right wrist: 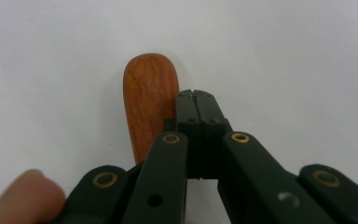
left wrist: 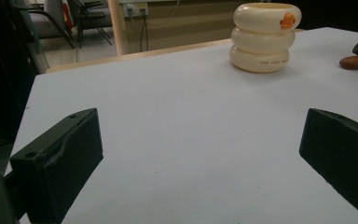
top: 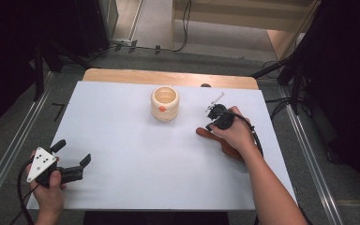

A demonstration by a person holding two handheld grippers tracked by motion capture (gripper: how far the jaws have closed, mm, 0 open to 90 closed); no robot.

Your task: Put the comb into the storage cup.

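I am working the right gripper [right wrist: 196, 100] down beside a brown wooden piece [right wrist: 149, 105] that is lying flat on the white table [top: 136, 154], right of the middle, and I judge this to be the approach before a pick. Its jaws are standing fully closed on each other with nothing between them, their tip just beside the rounded end of the wood, whether touching it or not I cannot tell. For a grasp I would need to spread the jaws, shift them over the wood so it sits between the pads, then close. In the high view the right hand [top: 236, 133] is reaching forward and down, the forearm coming in from the lower right and partly covering the wooden piece. The cream ringed pot [top: 164, 103] is standing upright well apart from it, toward the far middle of the table, and could be where the wood is going. My left gripper [top: 70, 159] is resting near the near left corner, jaws wide and holding nothing, pointing across the table toward the pot.
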